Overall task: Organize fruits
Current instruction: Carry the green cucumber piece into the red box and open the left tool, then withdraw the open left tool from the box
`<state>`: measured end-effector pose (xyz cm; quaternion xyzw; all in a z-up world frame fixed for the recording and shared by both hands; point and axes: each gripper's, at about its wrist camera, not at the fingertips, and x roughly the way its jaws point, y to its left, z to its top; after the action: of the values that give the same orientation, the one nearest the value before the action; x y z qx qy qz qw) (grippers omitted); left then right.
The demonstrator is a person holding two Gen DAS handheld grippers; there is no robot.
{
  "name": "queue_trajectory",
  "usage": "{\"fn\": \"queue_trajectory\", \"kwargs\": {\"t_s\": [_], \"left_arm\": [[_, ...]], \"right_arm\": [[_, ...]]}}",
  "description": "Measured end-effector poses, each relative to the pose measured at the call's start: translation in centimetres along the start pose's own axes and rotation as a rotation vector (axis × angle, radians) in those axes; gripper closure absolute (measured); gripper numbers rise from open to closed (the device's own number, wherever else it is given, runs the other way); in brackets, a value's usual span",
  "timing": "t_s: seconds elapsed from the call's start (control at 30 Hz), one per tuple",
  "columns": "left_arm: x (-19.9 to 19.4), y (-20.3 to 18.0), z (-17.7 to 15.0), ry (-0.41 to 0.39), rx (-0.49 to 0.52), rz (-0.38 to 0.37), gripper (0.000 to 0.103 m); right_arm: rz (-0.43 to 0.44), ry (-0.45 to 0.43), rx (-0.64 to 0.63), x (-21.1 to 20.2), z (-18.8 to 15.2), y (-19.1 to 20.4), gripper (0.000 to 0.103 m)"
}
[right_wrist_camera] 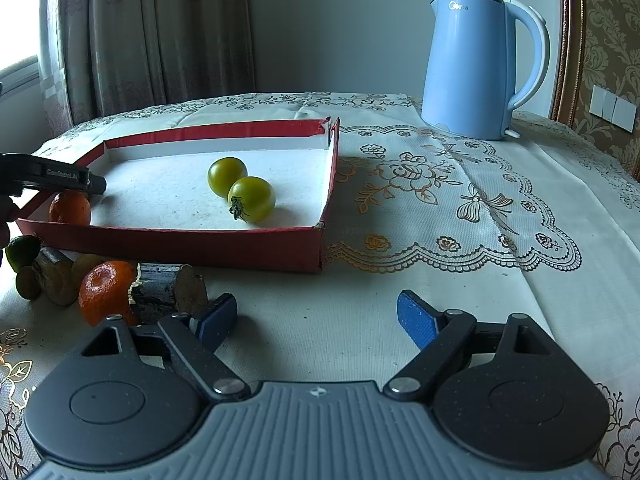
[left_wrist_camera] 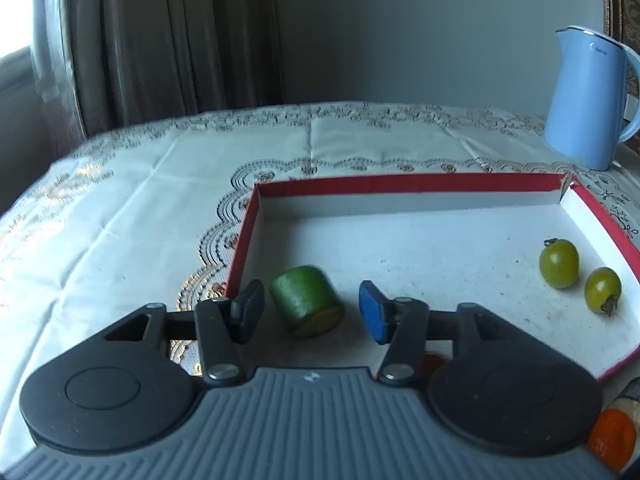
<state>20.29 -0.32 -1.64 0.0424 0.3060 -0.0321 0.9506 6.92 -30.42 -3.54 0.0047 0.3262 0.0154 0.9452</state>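
Observation:
A red-walled white tray (left_wrist_camera: 408, 202) (right_wrist_camera: 224, 246) lies on the tablecloth. In it lie two green tomatoes (left_wrist_camera: 559, 263) (right_wrist_camera: 252, 199) at the right and a green cylinder piece (left_wrist_camera: 307, 300) at the near left. My left gripper (left_wrist_camera: 312, 310) is open, its fingers on either side of the green piece, apart from it. An orange (right_wrist_camera: 70, 208) sits in the tray's near left corner under the left gripper's finger (right_wrist_camera: 60, 178). My right gripper (right_wrist_camera: 316, 320) is open and empty over the cloth in front of the tray. An orange (right_wrist_camera: 105, 292), dark cut pieces (right_wrist_camera: 168, 288) and small green fruits (right_wrist_camera: 22, 252) lie outside the tray at the left.
A light blue kettle (right_wrist_camera: 476, 64) (left_wrist_camera: 588, 96) stands at the back right of the table. Curtains hang behind the table at the left. An orange (left_wrist_camera: 614, 438) lies outside the tray at the lower right of the left wrist view.

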Motion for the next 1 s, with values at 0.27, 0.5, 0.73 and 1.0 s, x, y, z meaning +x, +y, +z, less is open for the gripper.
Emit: {"fn": "queue_trajectory", "kwargs": {"t_s": [0.27, 0.5, 0.73, 1.0], "left_arm": [[-4.0, 0.4, -0.6, -0.062, -0.031, 0.026, 0.025], [-11.0, 0.8, -4.1, -0.207, -0.024, 0.084, 0.011], [-12.3, 0.8, -7.5, -0.149, -0.034, 0.037, 0.011], [-11.1, 1.4, -9.3, -0.08, -0.05, 0.045, 0.011]], "right_arm": [[-0.001, 0.001, -0.001, 0.0, 0.0, 0.0, 0.015], [-0.001, 0.001, -0.001, 0.0, 0.0, 0.0, 0.015], [-0.001, 0.001, -0.001, 0.1, 0.0, 0.0, 0.015], [0.0, 0.002, -0.001, 0.1, 0.0, 0.1, 0.015]]}}
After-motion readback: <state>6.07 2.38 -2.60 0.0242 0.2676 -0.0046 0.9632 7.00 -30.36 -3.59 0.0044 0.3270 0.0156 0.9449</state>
